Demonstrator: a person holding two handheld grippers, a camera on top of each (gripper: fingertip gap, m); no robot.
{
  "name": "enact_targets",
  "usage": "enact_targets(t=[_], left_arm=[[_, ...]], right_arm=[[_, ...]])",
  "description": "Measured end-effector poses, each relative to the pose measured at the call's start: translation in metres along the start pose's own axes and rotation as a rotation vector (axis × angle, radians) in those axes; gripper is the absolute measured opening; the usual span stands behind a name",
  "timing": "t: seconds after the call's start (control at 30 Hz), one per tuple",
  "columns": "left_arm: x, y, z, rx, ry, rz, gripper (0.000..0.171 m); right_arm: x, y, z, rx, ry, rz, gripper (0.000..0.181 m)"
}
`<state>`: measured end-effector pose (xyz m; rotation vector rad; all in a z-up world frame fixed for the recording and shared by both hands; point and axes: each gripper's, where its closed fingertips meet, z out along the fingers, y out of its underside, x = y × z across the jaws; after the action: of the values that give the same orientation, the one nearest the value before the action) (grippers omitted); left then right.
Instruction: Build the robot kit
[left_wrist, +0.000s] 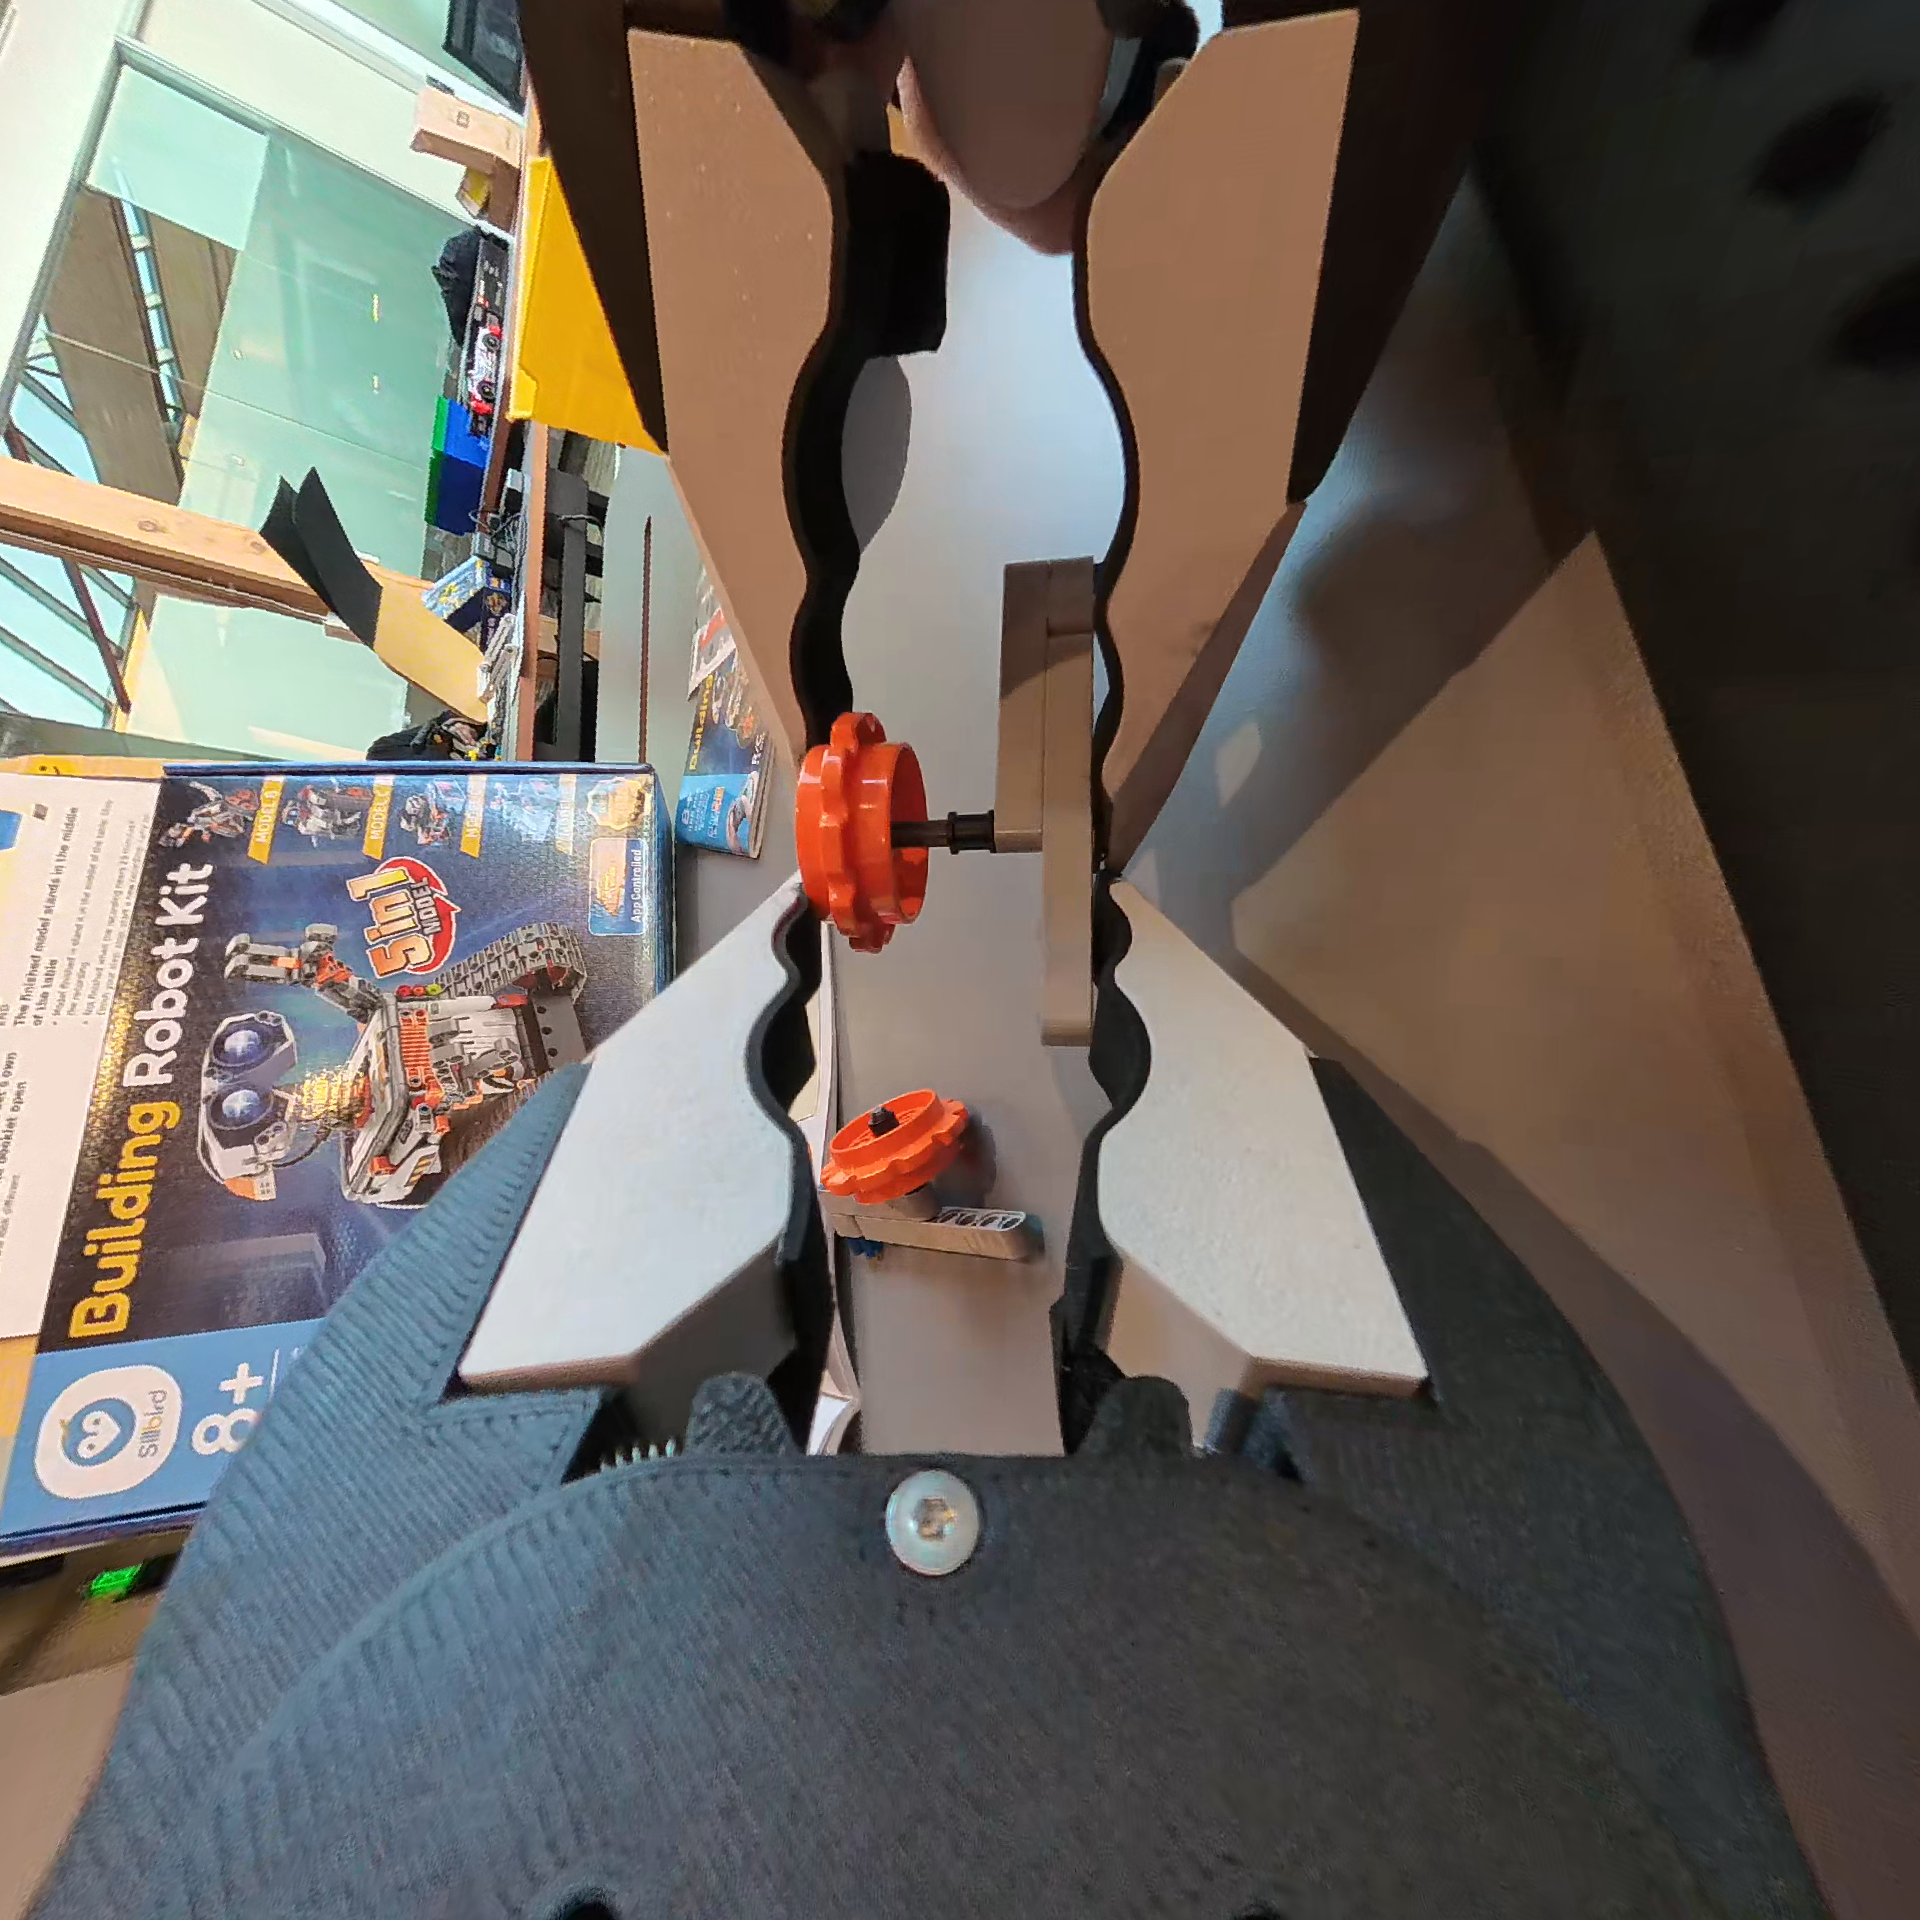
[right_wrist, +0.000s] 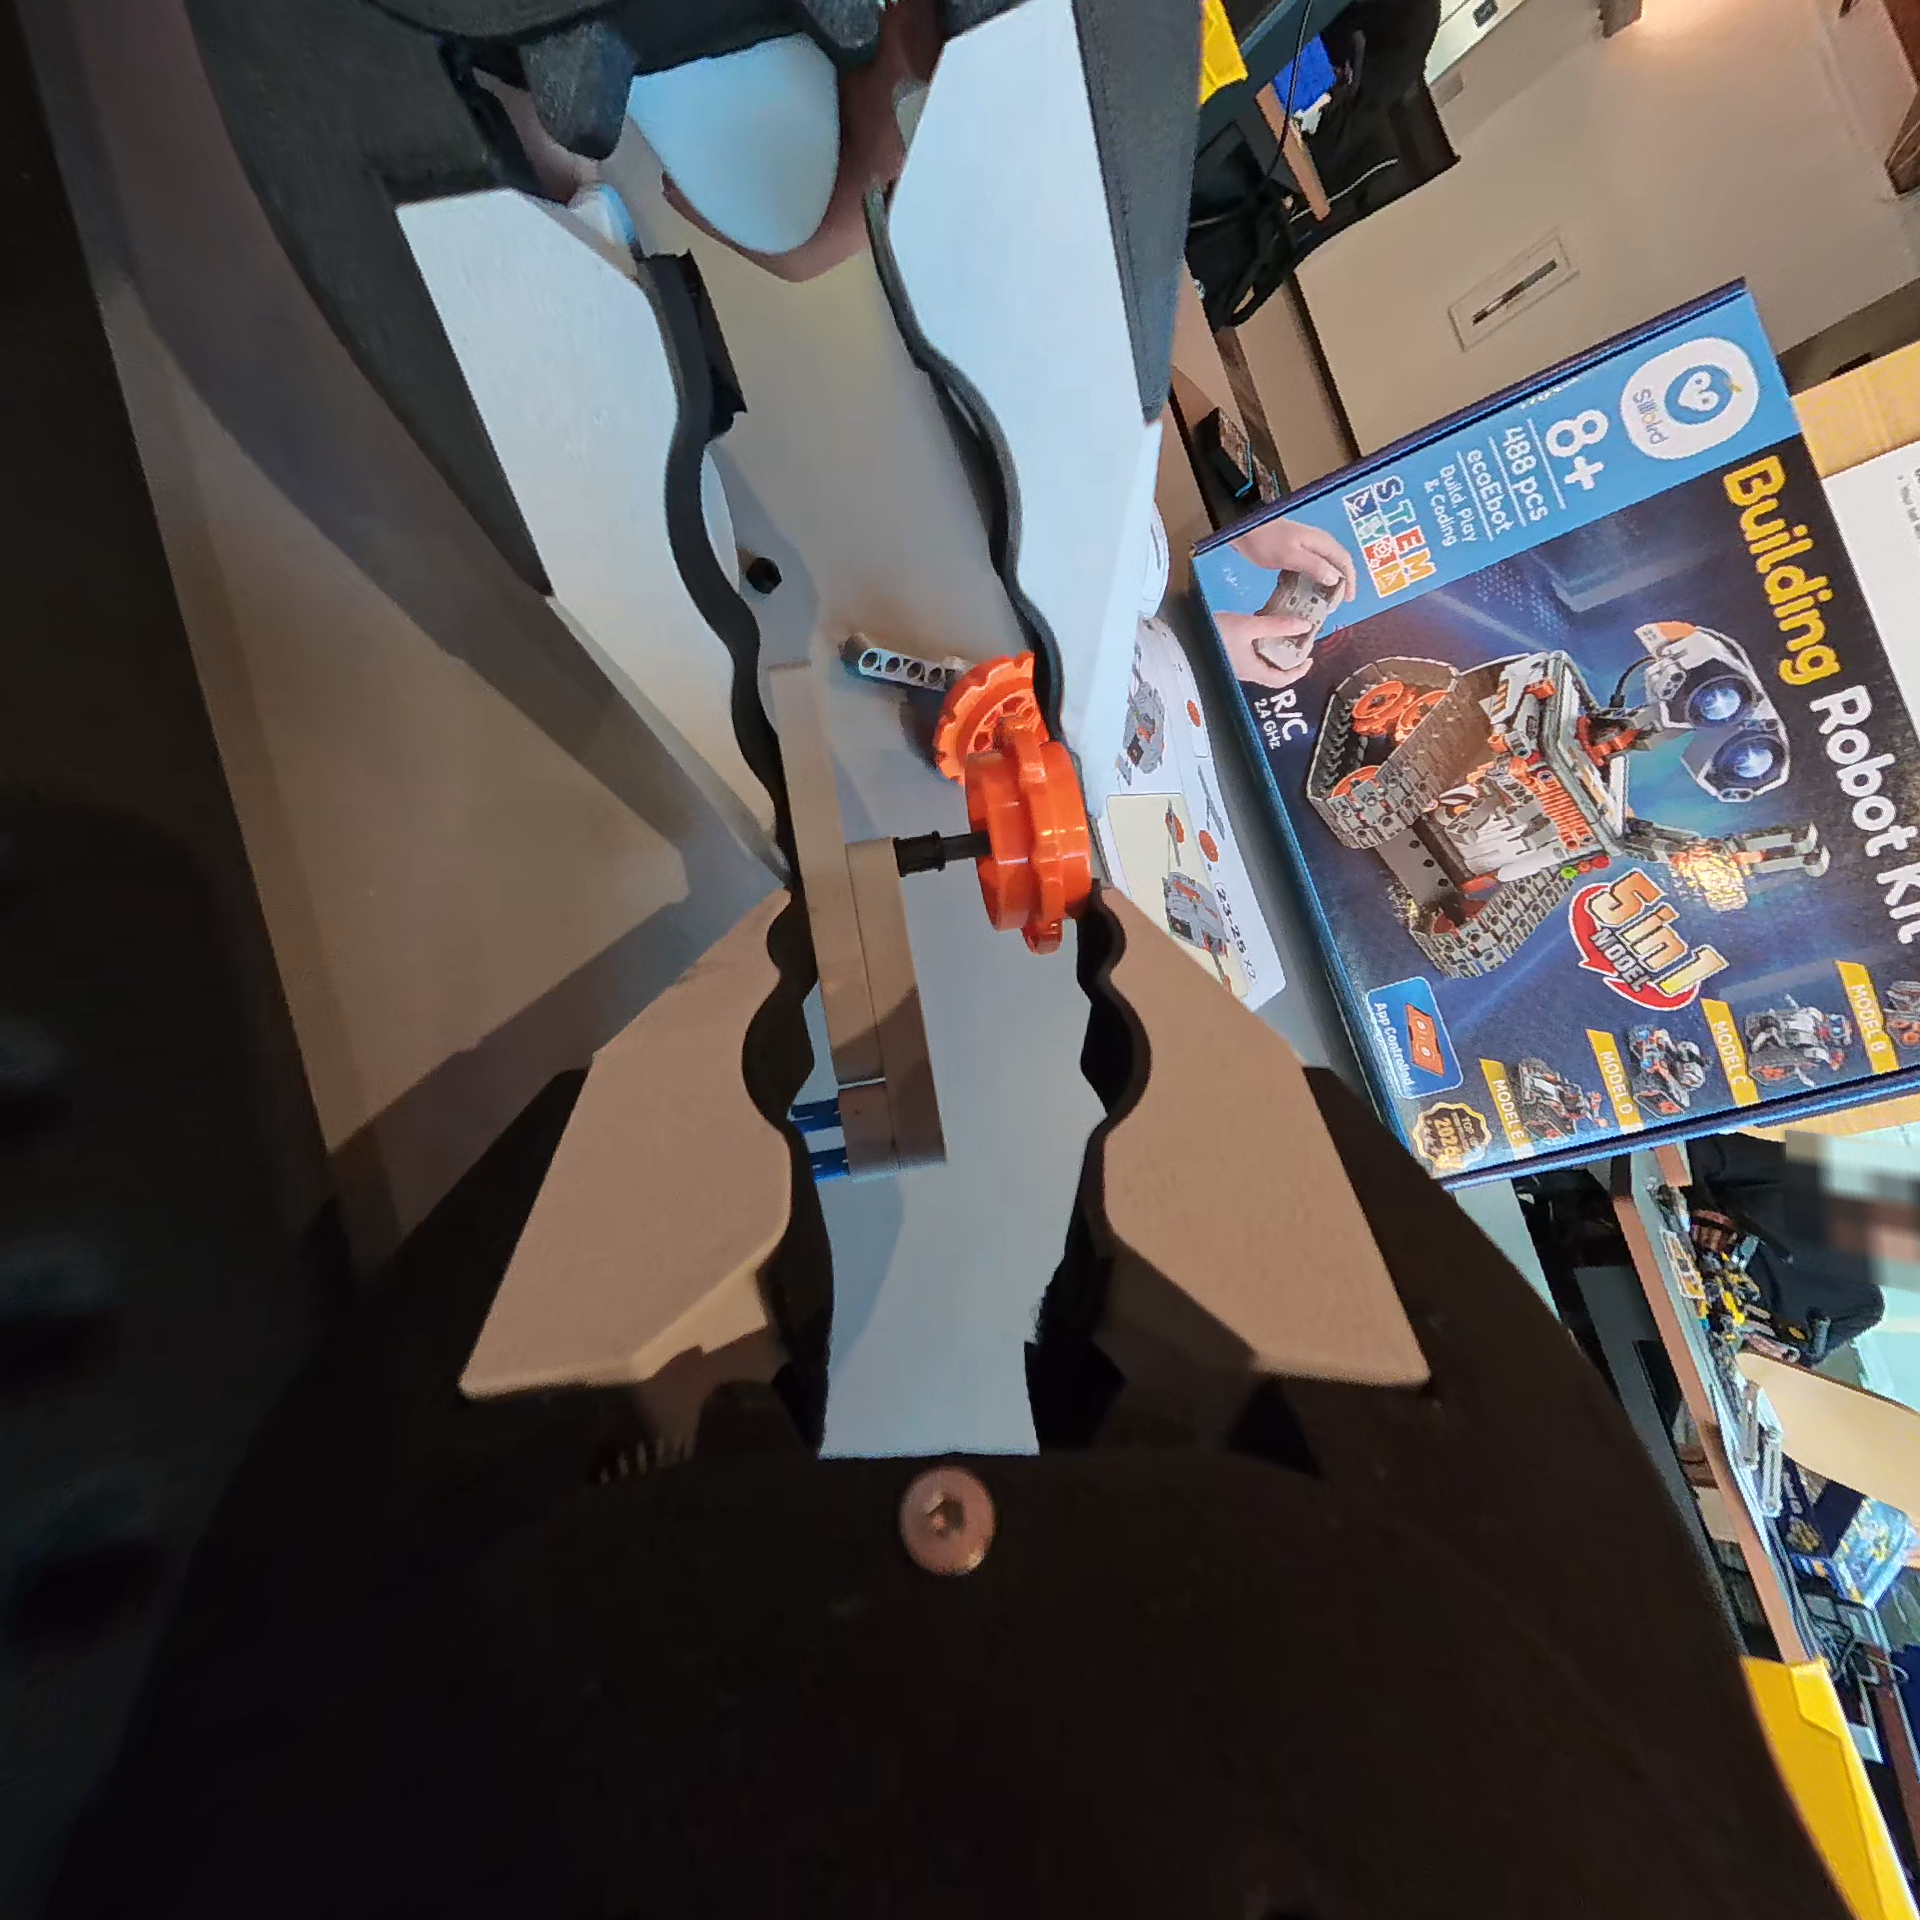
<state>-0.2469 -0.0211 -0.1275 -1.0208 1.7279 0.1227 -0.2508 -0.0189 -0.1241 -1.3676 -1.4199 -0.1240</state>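
Between both tip-to-tip claws, L claw (left_wrist: 951, 894) & R claw (right_wrist: 940, 899) each spread, orange gear (left_wrist: 860, 829) on grey beam (left_wrist: 1060, 810).

We see the kit box (right_wrist: 1621, 790) cut off at the right edge. A blurred patch (right_wrist: 1860, 1195) masks the background below it. The grey beam's (right_wrist: 862, 997) far side lies hidden behind the finger.

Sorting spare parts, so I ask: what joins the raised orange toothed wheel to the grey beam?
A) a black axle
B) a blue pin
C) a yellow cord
A: a short black axle runs from the orange wheel to the grey beam.
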Motion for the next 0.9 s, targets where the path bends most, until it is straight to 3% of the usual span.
enact_targets(t=[0.9], left_arm=[[0.0051,0.0038,0.0042,-0.017,0.012,-0.065,0.049]], right_arm=[[-0.0032,0.008,0.0047,-0.071,-0.027,0.019,0.051]])
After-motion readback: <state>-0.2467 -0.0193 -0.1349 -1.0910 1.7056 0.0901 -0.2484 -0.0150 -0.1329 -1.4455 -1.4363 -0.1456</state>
